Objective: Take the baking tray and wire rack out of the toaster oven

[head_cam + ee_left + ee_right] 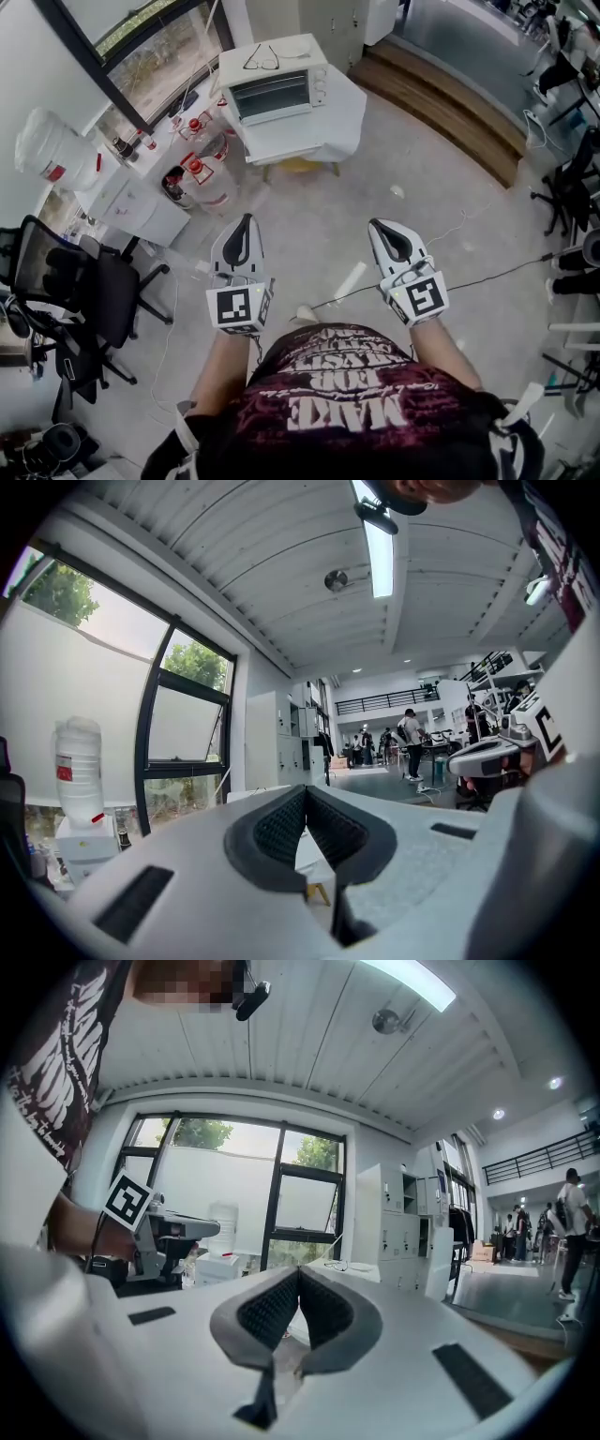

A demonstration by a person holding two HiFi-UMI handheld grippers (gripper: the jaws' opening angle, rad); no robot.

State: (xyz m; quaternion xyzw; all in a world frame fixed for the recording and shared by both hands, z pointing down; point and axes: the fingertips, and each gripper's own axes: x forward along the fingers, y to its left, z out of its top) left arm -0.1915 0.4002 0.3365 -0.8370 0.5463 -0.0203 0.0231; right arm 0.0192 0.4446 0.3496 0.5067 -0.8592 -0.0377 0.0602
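A white toaster oven (272,89) stands on a small table with a white cloth (319,131), far ahead of me across the floor. Its glass door is closed, so the baking tray and wire rack are hidden. A pair of glasses (262,61) lies on the oven's top. My left gripper (247,218) and right gripper (377,225) are held side by side at waist height, both pointing level toward the oven and well short of it. The pads of the left gripper (305,791) meet at the tip with nothing between them. The right gripper (299,1269) is likewise shut and empty.
Left of the oven table are red-capped cylinders (202,173), a low white cabinet (141,211) and a water jug (52,150). A black office chair (89,291) stands at my left. A cable (487,277) runs across the floor; a wooden step (450,103) lies at the right.
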